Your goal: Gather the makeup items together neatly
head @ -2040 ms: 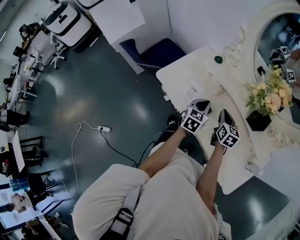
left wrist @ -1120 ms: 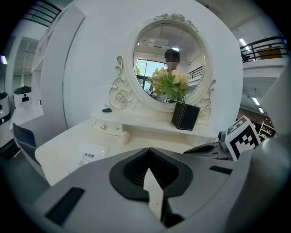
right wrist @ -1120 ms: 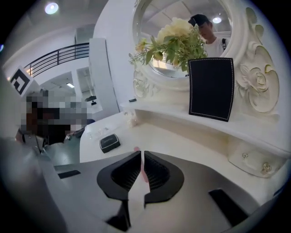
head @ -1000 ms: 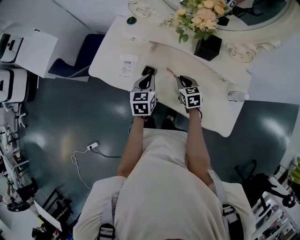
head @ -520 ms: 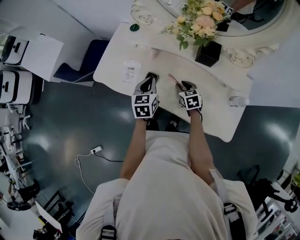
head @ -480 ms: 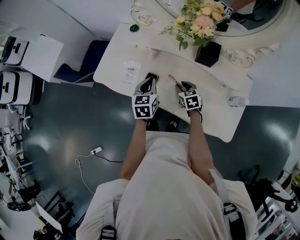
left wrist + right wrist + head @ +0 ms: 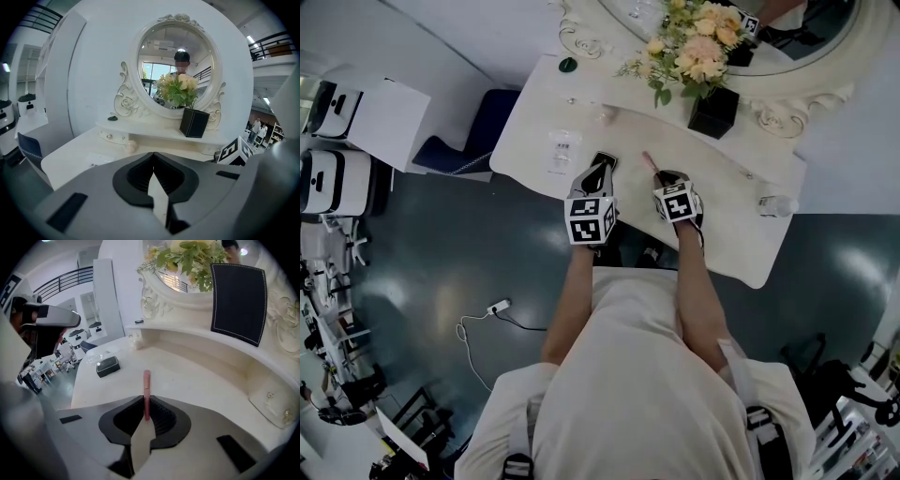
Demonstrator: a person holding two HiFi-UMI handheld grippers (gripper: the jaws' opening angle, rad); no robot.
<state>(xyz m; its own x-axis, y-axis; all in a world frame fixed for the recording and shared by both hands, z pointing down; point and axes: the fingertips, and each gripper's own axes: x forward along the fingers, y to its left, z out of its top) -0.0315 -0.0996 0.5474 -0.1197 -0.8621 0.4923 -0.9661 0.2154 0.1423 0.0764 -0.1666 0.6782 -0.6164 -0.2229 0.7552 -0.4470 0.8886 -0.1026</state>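
A thin pink makeup stick (image 7: pixel 146 389) lies pointing away from me on the white dressing table (image 7: pixel 727 220). My right gripper (image 7: pixel 146 416) is closing its jaws, and the pads pinch the stick's near end. From above, the stick (image 7: pixel 648 161) juts out ahead of the right gripper (image 7: pixel 666 176). A black compact case (image 7: pixel 603 159) lies just ahead of my left gripper (image 7: pixel 598 172), which is shut with nothing in it. The compact (image 7: pixel 108 365) rests left of the stick. In its own view the left gripper (image 7: pixel 153 169) hides the compact.
A black square vase (image 7: pixel 713 112) of flowers stands on the raised shelf under the oval mirror (image 7: pixel 178 61). A clear packet (image 7: pixel 563 150) lies left of the compact, a small bottle (image 7: pixel 775 205) at the table's right end. A blue chair (image 7: pixel 459 150) stands left of the table.
The right gripper has come up to the pink stick, and its near end now sits between the jaws. The left gripper has stayed shut by the compact.
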